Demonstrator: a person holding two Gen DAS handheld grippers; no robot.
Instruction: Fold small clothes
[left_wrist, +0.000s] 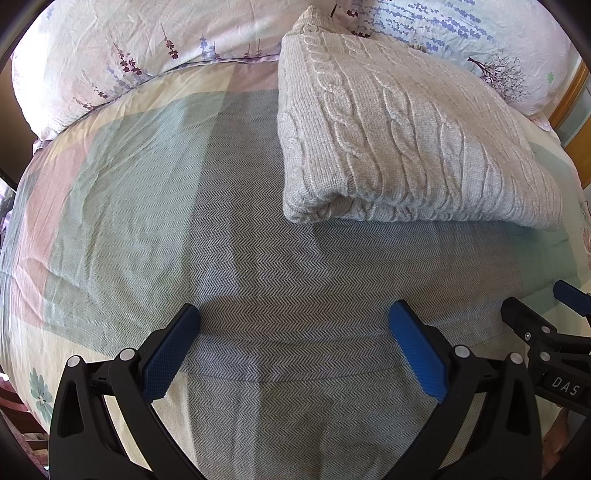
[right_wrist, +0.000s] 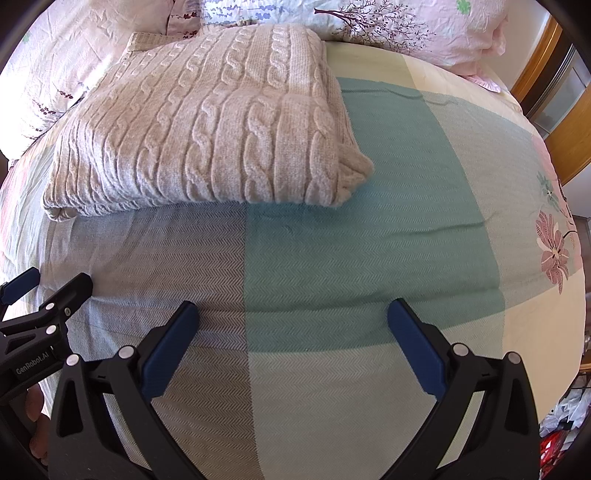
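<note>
A beige cable-knit sweater (left_wrist: 399, 140) lies folded into a thick rectangle on the bed, its rolled fold edge facing me; it also shows in the right wrist view (right_wrist: 207, 133). My left gripper (left_wrist: 293, 314) is open and empty, hovering over the bedspread well short of the sweater. My right gripper (right_wrist: 291, 314) is open and empty too, a similar distance in front of the sweater. The right gripper shows at the right edge of the left wrist view (left_wrist: 546, 310), and the left gripper shows at the left edge of the right wrist view (right_wrist: 48, 288).
A patchwork bedspread (right_wrist: 369, 240) in grey, green, cream and pink covers the bed. Floral pillows (left_wrist: 122, 62) lie behind the sweater. A wooden frame (right_wrist: 561, 122) stands at the right. Coloured clutter (right_wrist: 561, 432) lies beside the bed at the lower right.
</note>
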